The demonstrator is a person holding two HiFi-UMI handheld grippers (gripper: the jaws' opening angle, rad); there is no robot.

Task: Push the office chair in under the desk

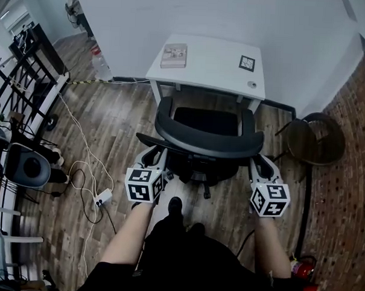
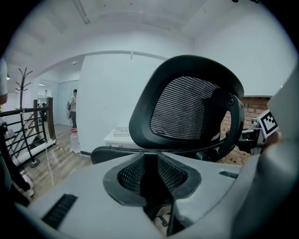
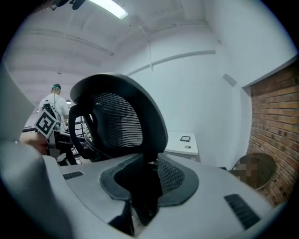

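A black mesh office chair [image 1: 207,140] stands in front of the white desk [image 1: 216,71], its seat partly under the desk's front edge and its backrest toward me. My left gripper [image 1: 157,154] is at the backrest's left edge, my right gripper [image 1: 258,165] at its right edge. In the left gripper view the backrest [image 2: 187,107] rises ahead, and its black rim fills the gap between the left gripper's [image 2: 150,176] pads. In the right gripper view the backrest [image 3: 117,121] rim likewise sits between the pads of the right gripper [image 3: 140,183].
A book [image 1: 174,55] and a small square marker [image 1: 247,63] lie on the desk. A round woven stool [image 1: 315,138] stands by the brick wall on the right. Cables and a power strip [image 1: 102,197] lie on the wood floor to the left, near a black rack [image 1: 28,75].
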